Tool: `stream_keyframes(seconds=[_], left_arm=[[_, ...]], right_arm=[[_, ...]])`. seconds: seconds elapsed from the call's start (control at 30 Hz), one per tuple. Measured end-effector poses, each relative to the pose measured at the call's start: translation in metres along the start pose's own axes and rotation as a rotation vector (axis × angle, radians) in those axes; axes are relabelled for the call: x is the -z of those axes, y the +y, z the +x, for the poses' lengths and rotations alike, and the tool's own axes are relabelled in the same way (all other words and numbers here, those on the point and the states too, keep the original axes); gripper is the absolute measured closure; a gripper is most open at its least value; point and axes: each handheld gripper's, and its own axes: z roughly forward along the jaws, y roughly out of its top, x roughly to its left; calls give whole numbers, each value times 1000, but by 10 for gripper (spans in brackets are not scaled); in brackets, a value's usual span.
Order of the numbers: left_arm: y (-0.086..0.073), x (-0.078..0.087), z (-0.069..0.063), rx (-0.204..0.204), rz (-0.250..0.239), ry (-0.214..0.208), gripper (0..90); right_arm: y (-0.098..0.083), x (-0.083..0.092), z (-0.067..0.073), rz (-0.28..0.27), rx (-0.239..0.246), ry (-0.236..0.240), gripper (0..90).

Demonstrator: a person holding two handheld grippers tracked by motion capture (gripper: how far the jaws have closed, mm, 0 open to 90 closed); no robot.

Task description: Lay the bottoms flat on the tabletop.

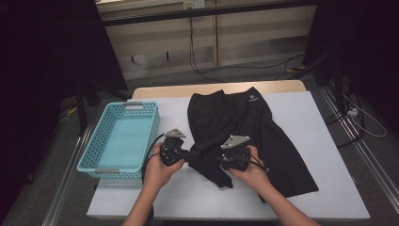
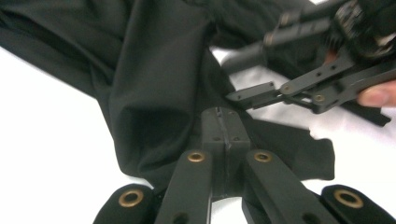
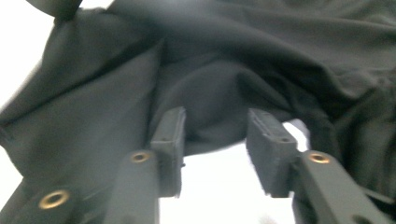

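Note:
A black garment [image 1: 273,141] with a small white logo lies crumpled on the white table [image 1: 310,113]. My left gripper [image 1: 190,155] is at the garment's near left corner. In the left gripper view its jaws [image 2: 224,122] are pressed together, with a fold of the black garment [image 2: 154,84] caught at their tips. My right gripper [image 1: 215,160] points left toward it from a short distance. Its jaws [image 3: 215,135] stand apart, and a drooping edge of the garment [image 3: 233,60] hangs between them without touching the pads. The right gripper [image 2: 245,74] is also in the left gripper view, at upper right.
A light blue perforated basket [image 1: 127,104] stands with nothing in it at the table's left side, just beyond my left hand. Bare white table lies in front of the hands and right of the garment. Cables run across the floor past the far edge.

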Motion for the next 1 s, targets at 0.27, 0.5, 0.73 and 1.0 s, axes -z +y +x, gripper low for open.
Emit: stream_keyframes(seconds=[0.27, 0.5, 0.73, 1.0], left_arm=[[3, 17, 6, 20, -78, 17, 900], [4, 26, 9, 35, -109, 13, 900], [3, 20, 8, 26, -94, 15, 900], [1, 22, 12, 52, -98, 24, 900]], right_arm=[[0, 15, -13, -11, -48, 43, 900], [-1, 42, -32, -59, -62, -9, 900], [-3, 39, -33, -53, -44, -29, 897], [-1, 30, -23, -45, -8, -58, 750]])
